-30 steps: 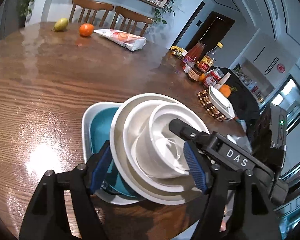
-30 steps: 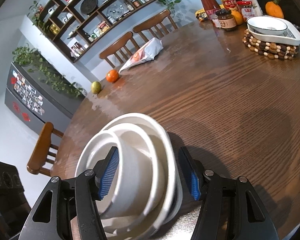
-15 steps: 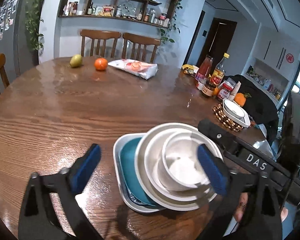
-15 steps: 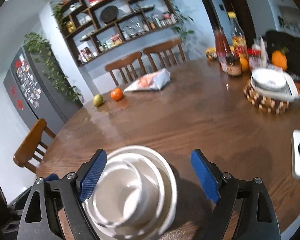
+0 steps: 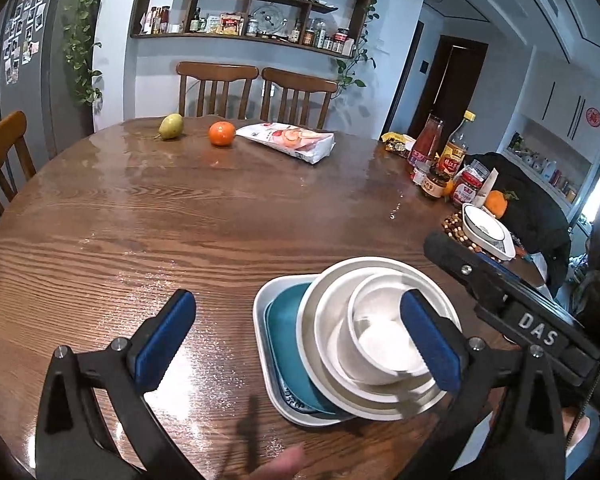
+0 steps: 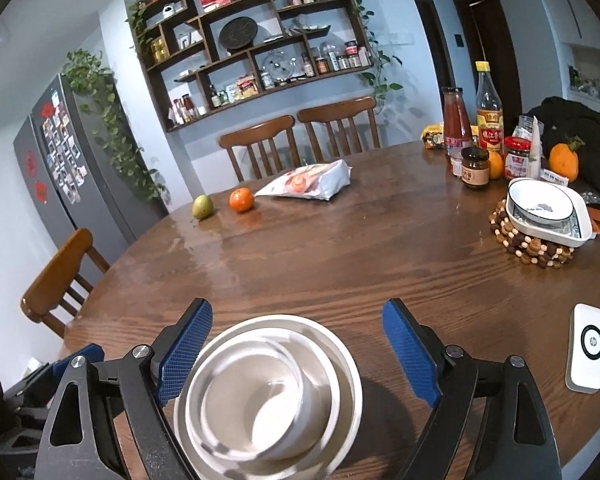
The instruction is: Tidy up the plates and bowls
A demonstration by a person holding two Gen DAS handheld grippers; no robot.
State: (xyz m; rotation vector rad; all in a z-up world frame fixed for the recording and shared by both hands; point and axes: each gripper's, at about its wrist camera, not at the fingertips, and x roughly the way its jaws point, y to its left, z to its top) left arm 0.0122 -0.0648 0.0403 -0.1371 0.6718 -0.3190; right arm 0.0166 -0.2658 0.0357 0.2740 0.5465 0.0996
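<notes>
Bowls point(image 5: 380, 332) sit nested on the blue plate point(image 5: 288, 344); both hand-held grippers, left point(image 5: 296, 344) and right point(image 6: 298, 354), have just let go, so lift away slowly without bumping them.

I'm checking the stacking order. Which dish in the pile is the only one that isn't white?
The teal plate. It lies inside the white rectangular tray at the bottom, under the nested white bowls; everything else in the pile is white.

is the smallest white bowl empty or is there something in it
Empty. The smallest white bowl shows only bare white interior in both wrist views, nested inside the larger white bowls.
</notes>
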